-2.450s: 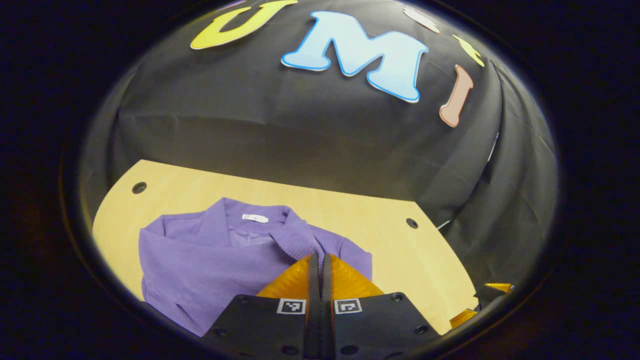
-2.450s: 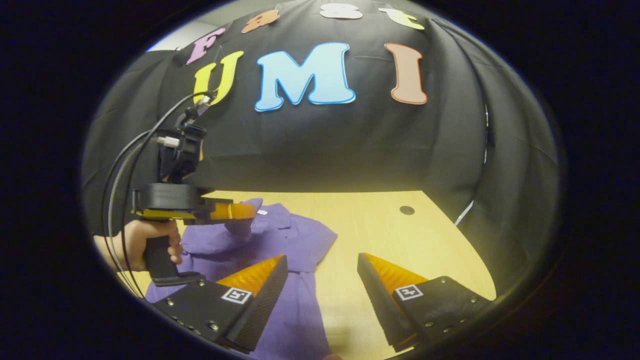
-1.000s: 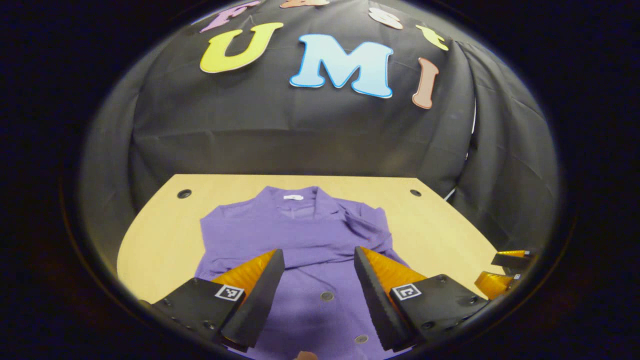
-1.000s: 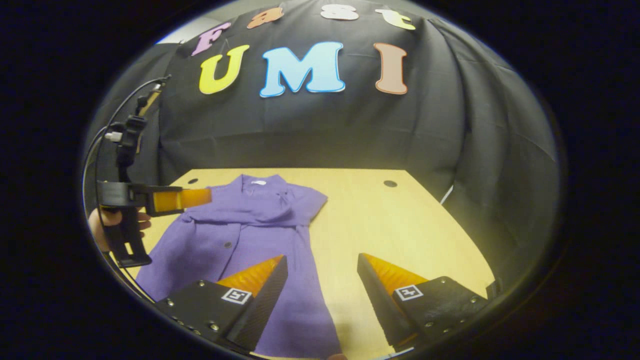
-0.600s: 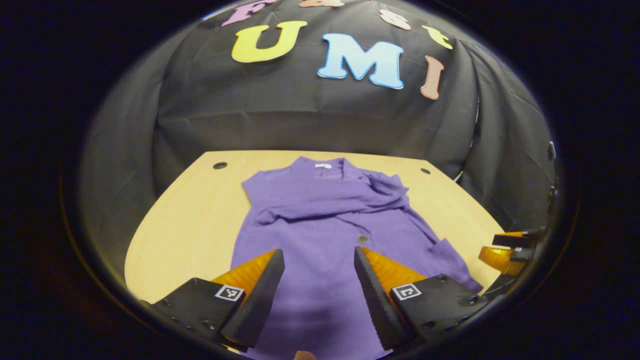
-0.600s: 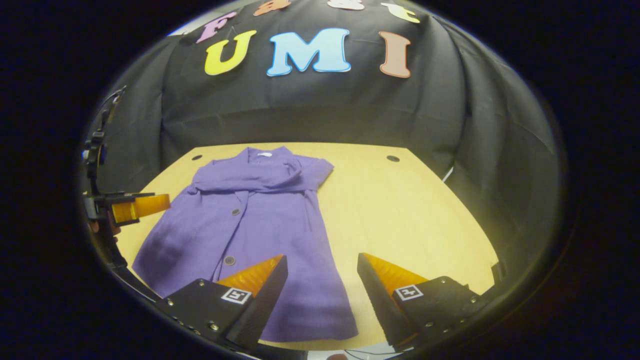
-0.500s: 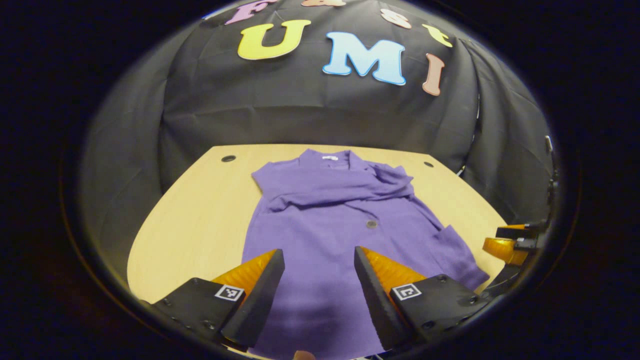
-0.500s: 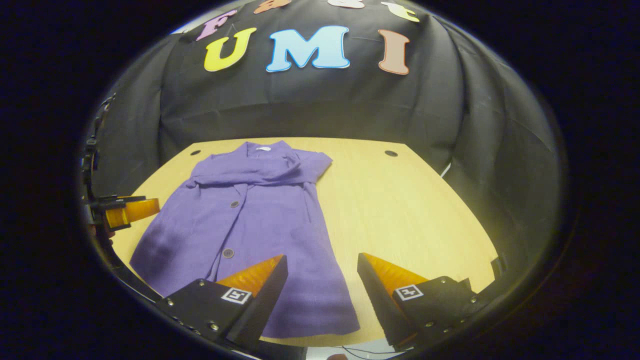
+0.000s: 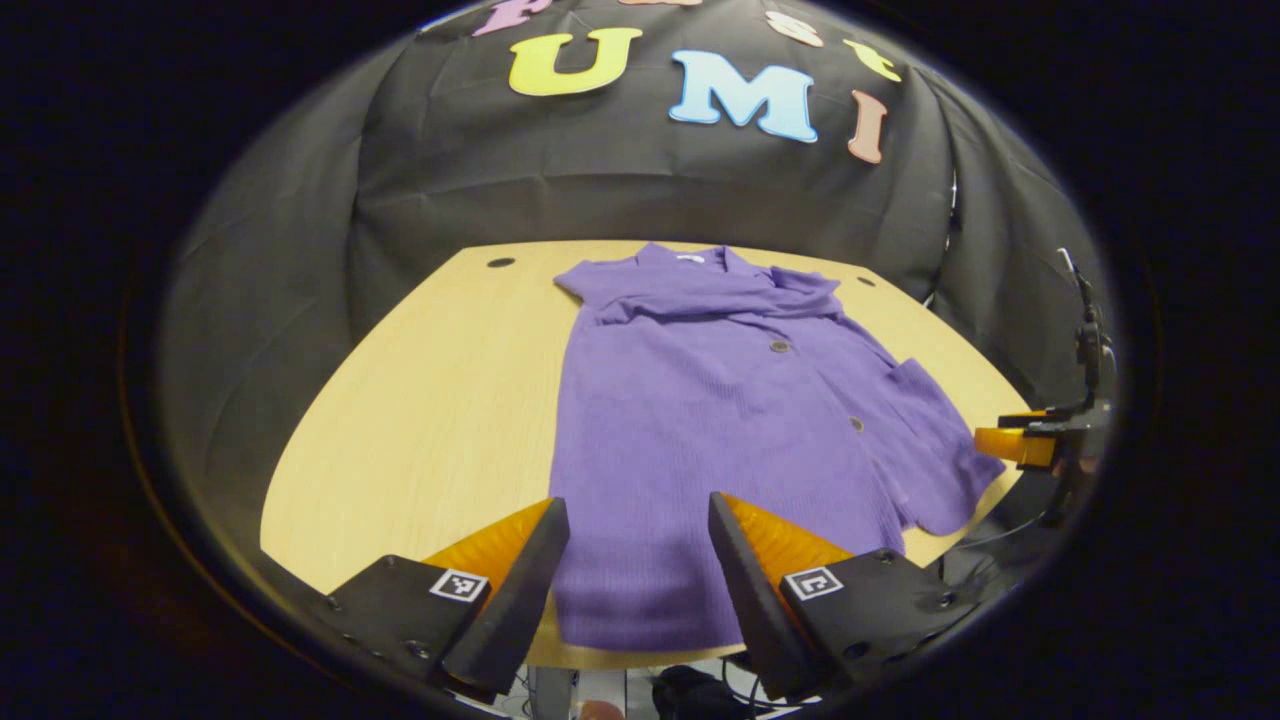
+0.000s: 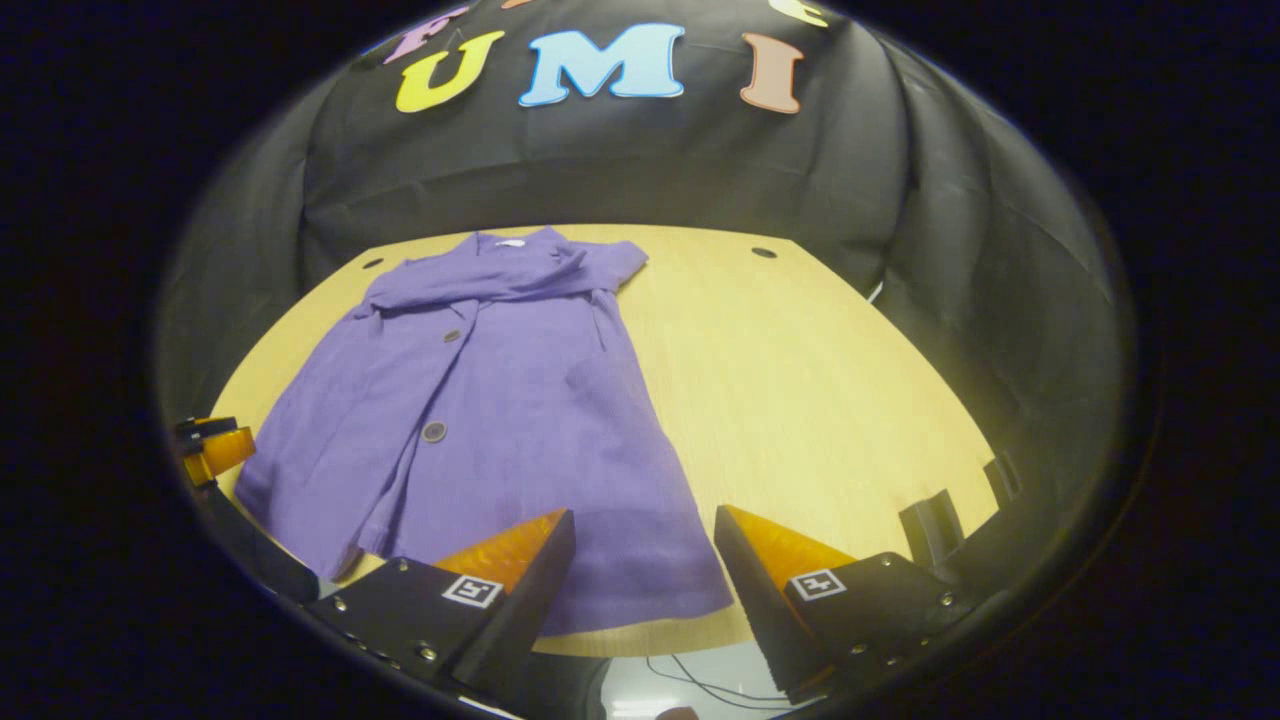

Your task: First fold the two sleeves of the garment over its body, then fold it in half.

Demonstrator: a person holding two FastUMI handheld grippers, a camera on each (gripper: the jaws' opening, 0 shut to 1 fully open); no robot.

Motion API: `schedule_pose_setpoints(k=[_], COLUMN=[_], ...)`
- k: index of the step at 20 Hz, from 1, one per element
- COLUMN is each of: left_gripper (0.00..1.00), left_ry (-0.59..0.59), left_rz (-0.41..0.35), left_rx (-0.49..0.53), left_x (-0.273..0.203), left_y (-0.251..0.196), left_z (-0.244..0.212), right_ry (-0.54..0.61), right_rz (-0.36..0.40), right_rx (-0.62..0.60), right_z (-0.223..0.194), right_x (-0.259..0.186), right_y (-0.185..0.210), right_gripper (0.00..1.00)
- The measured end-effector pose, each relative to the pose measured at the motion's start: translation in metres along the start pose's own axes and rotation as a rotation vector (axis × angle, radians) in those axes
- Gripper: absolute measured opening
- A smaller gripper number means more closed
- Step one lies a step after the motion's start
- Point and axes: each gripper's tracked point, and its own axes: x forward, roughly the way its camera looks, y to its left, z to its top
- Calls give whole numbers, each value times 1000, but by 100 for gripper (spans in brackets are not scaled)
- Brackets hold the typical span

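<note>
Flat, ribbed purple garment (image 9: 720, 400) on wooden table (image 9: 430, 400), both grippers' fingers spread.

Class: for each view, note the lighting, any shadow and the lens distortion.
Left gripper view: warm light on the table, its far edge bowed by the fisheye; a shadow darkens the garment hem near the left gripper. Right gripper view: the same bowing, with shadow by the right gripper.

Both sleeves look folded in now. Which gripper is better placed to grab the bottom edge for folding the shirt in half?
Left, narrowly. The shirt's bottom edge spans the gap of the open left gripper. The open right gripper straddles only its corner. Probably both are needed.
</note>
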Motion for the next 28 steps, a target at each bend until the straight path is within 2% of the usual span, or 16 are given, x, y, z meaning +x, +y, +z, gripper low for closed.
schedule_pose_setpoints(k=[1,3,6,10,12,16,18,20,21,22,23,25,26,27,28], left_gripper=[89,92,89,95,89,90,87,83,73,63,61,43,34,34,11], left_ry=[7,14,21,32,25,21,21,19,19,25,30,30,37,42,45], left_rz=[4,5,9,17,28,43,37,29,25,24,15,18,10,17,14], left_rx=[-4,-20,-20,-6,20,53,54,41,33,30,42,6,14,-7,-35], left_x=[-2,-4,-5,1,4,7,8,10,11,11,16,15,16,15,14], left_y=[2,6,9,4,1,-3,-3,-4,-7,-8,-12,-14,-15,-16,-16], left_z=[-7,-19,-32,-46,-48,-50,-48,-46,-45,-44,-45,-40,-41,-42,-40], right_ry=[11,32,58,86,91,85,73,66,70,75,79,84,90,99,94], right_rz=[1,-5,-5,-2,-3,15,20,28,27,39,38,47,39,36,55], right_rx=[0,-2,22,7,-6,62,101,78,72,75,76,82,83,77,73], right_z=[-4,-13,-23,-33,-36,-42,-42,-42,-41,-42,-40,-39,-39,-39,-36], right_x=[0,2,6,9,9,10,11,10,9,10,10,11,12,12,13], right_y=[0,-2,-3,-1,1,1,3,6,9,13,16,24,25,25,27], right_gripper=[89,88,88,90,92,95,96,95,95,88,76,59,39,38,38])
